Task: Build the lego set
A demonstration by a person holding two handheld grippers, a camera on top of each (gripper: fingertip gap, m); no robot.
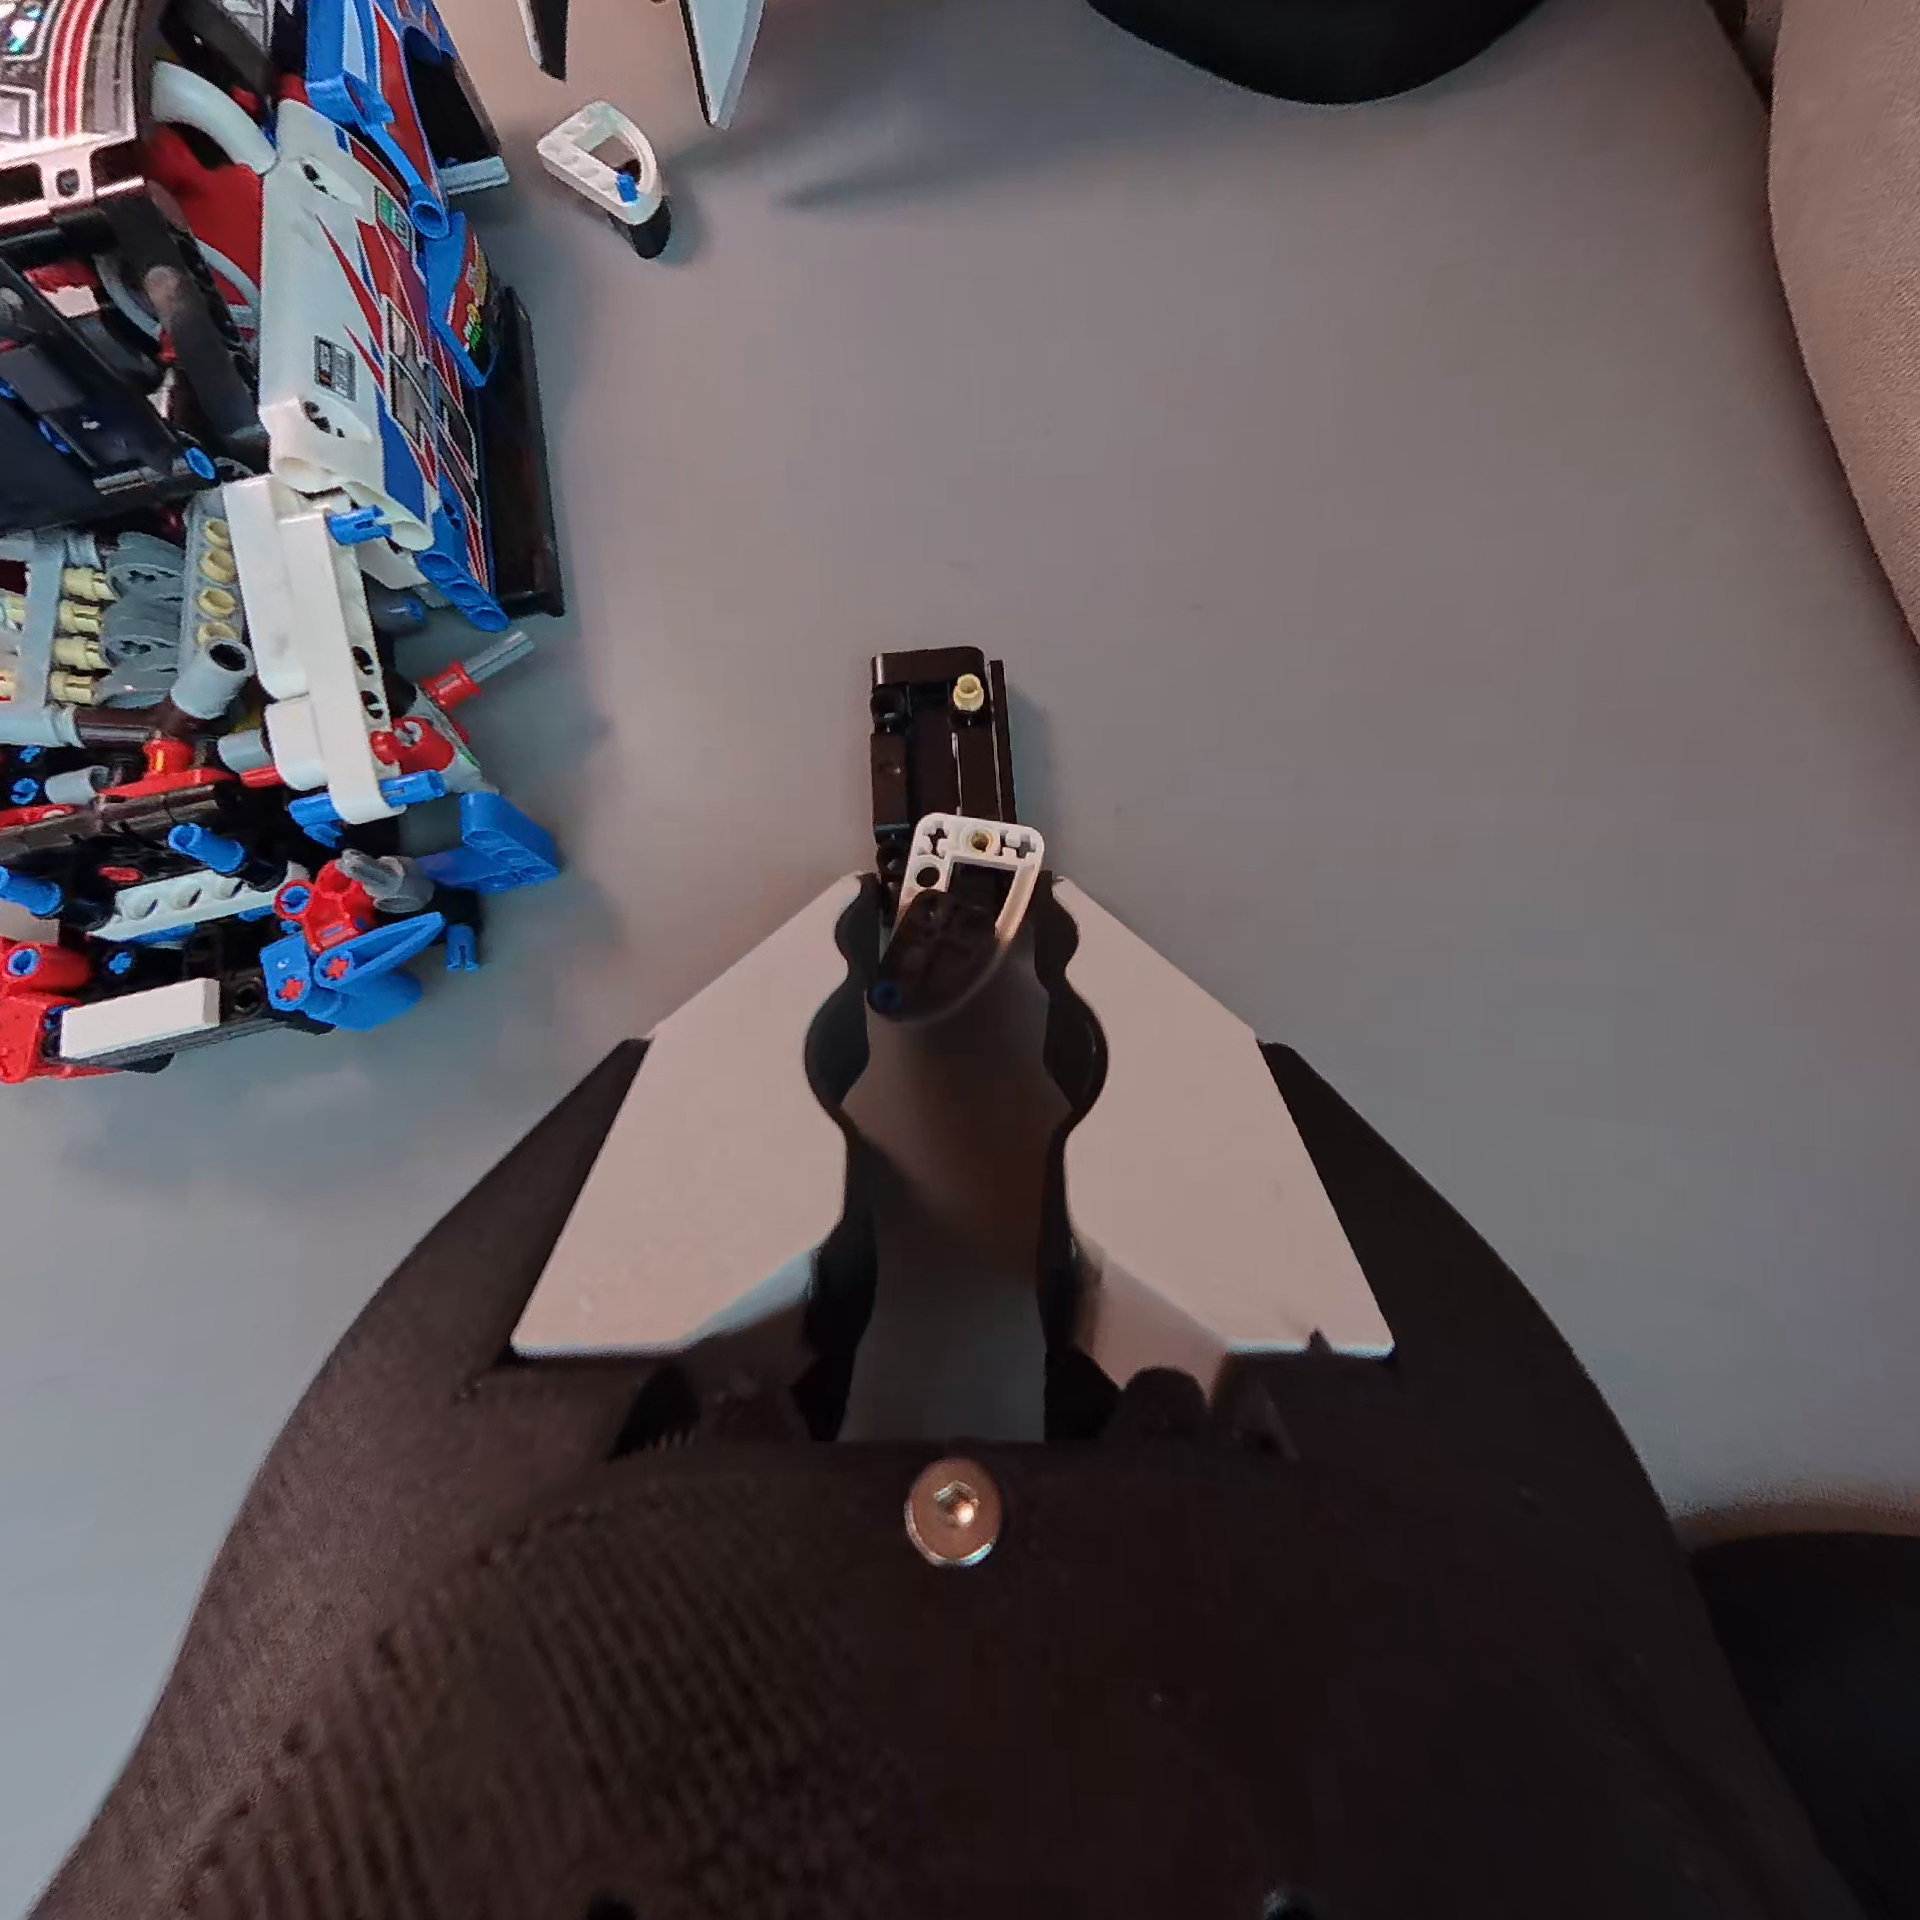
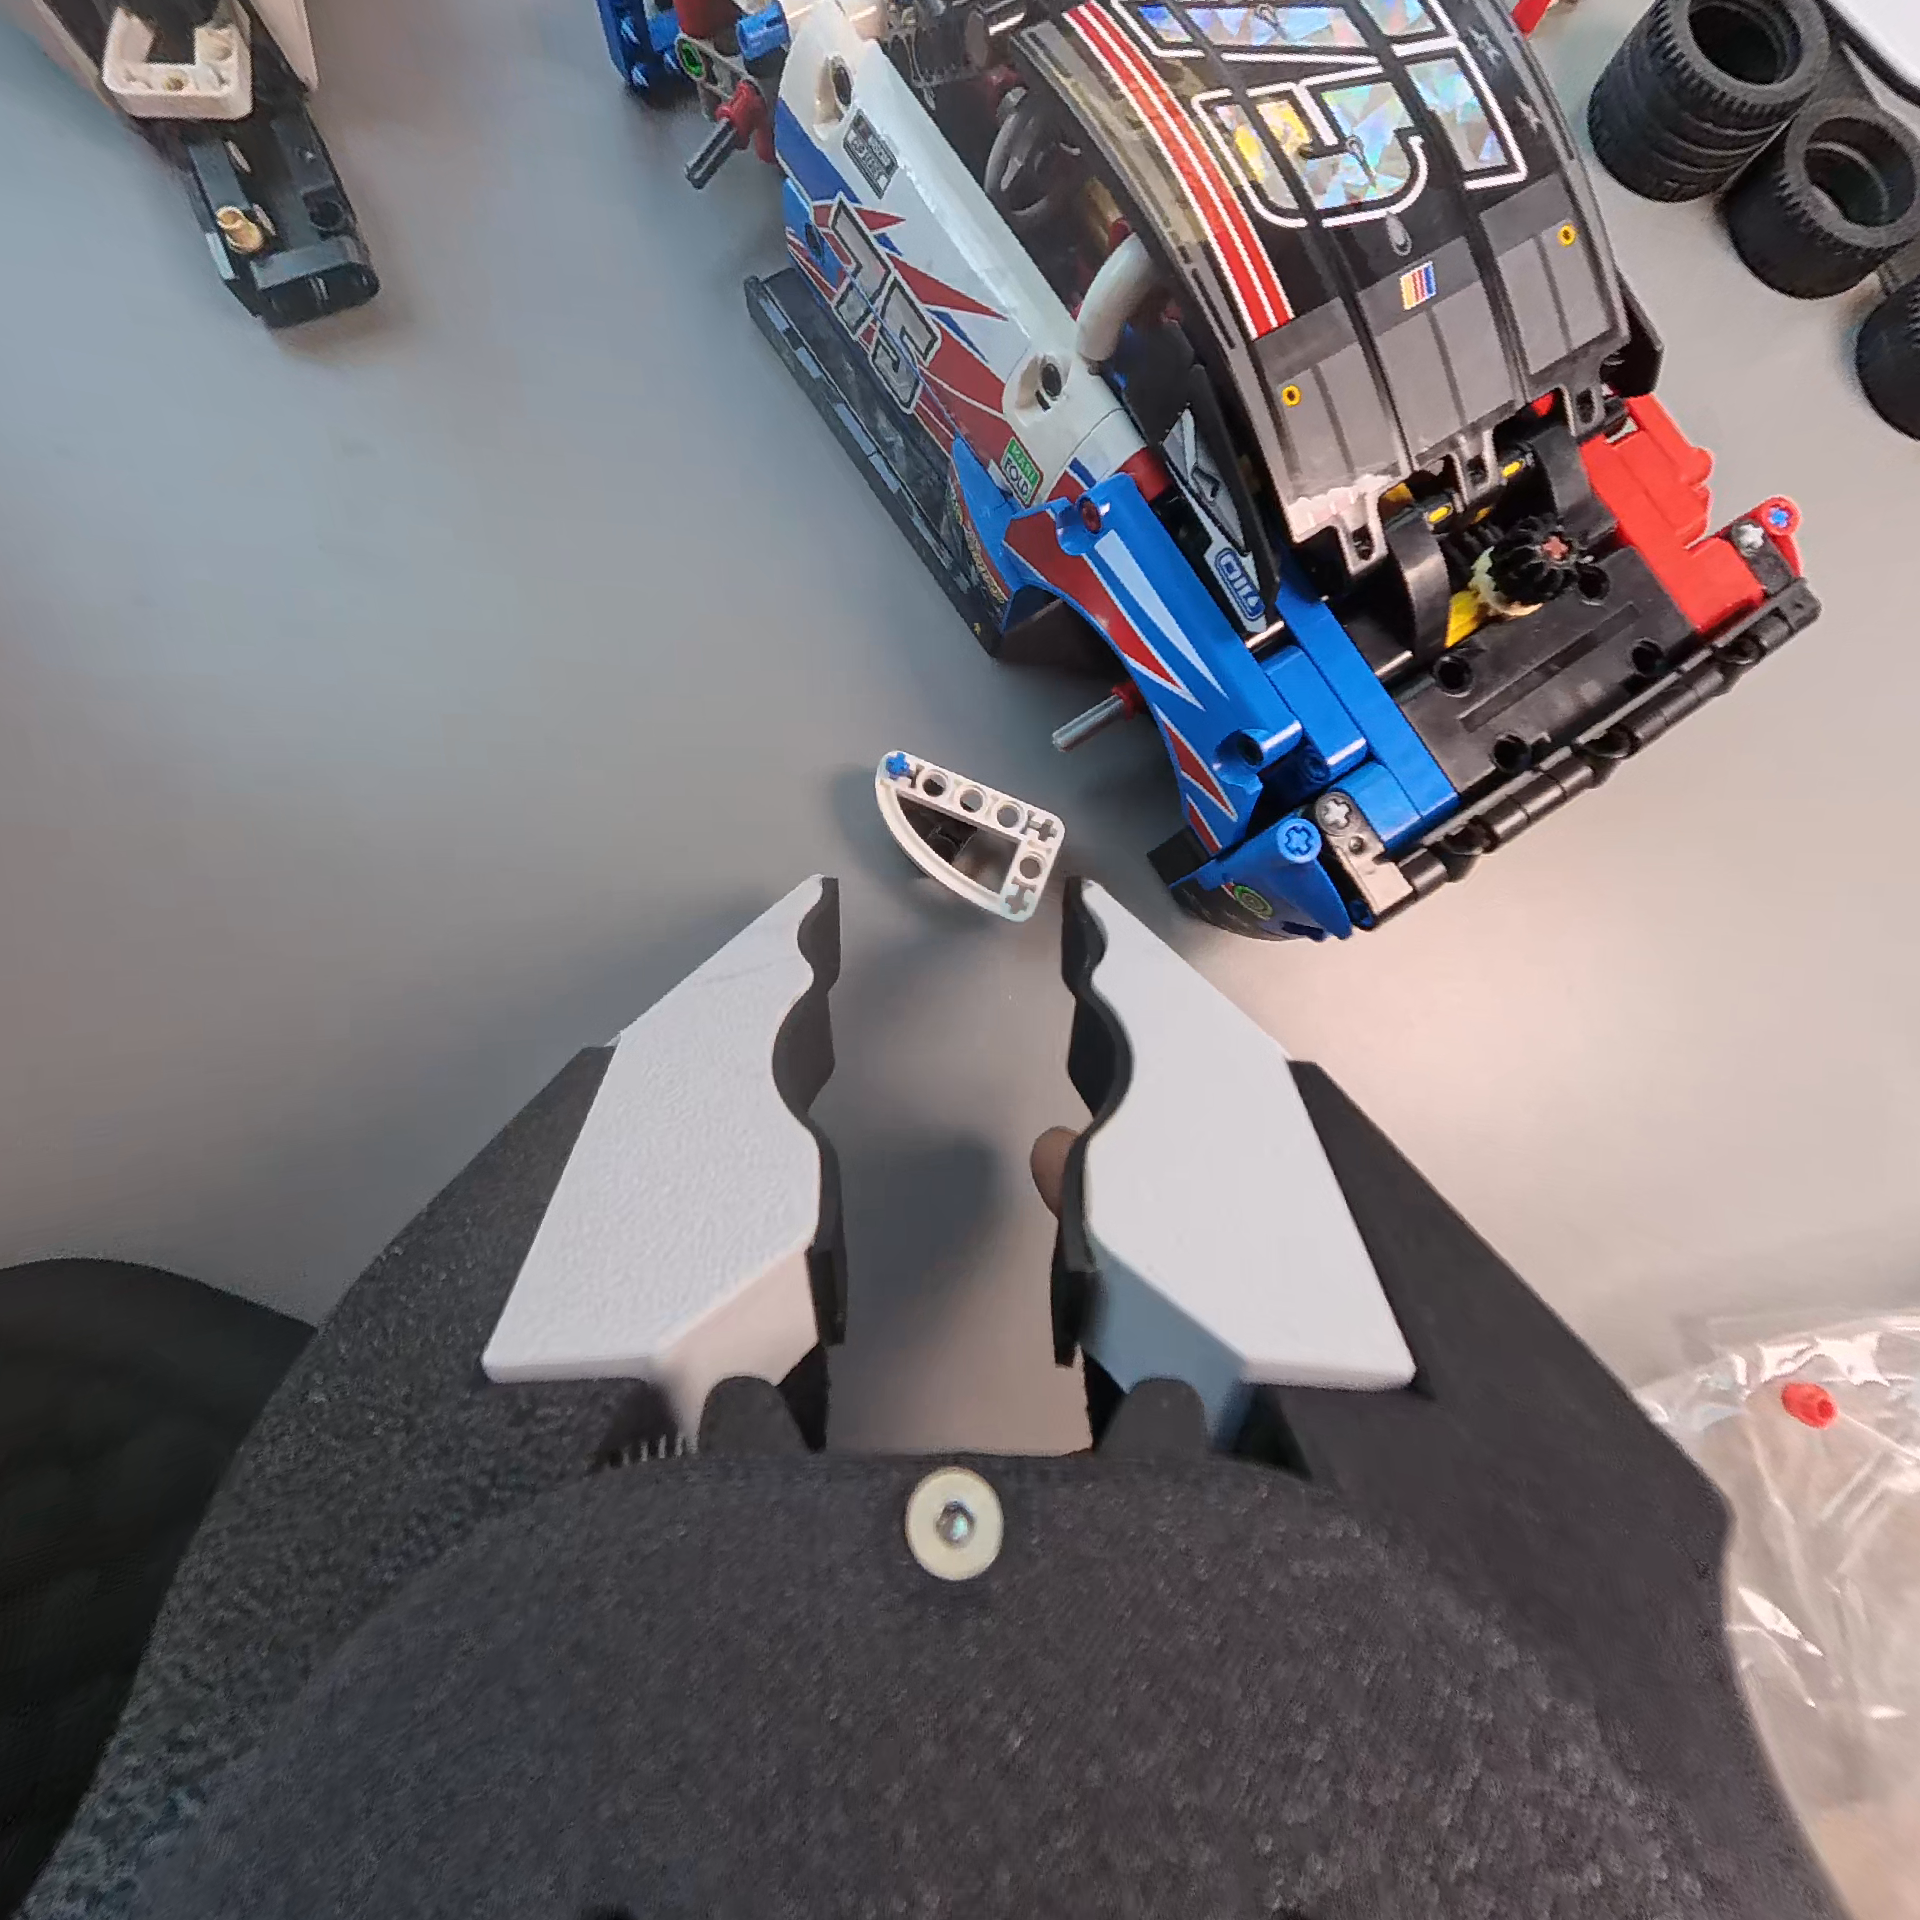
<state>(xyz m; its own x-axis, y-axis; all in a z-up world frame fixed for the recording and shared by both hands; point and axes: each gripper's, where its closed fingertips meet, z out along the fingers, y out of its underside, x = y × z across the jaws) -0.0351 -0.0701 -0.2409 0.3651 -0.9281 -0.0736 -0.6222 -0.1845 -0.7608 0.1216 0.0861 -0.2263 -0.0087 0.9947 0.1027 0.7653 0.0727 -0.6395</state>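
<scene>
Left gripper point(image 1: 954, 904) fingers closed to narrow gap, clamping small assembly. Right gripper point(image 2: 948, 899) fingers parted, holding nothing, low over table.

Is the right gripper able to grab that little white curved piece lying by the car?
Probably yes. The right gripper is open, and the white piece lies on bare table just past its fingertips with nothing between. The car sits close on one side, so a finger might brush it.

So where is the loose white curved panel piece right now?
In the right wrist view, the white curved panel lies on the grey table, just beyond the open right gripper, left of the car's blue nose.
</scene>
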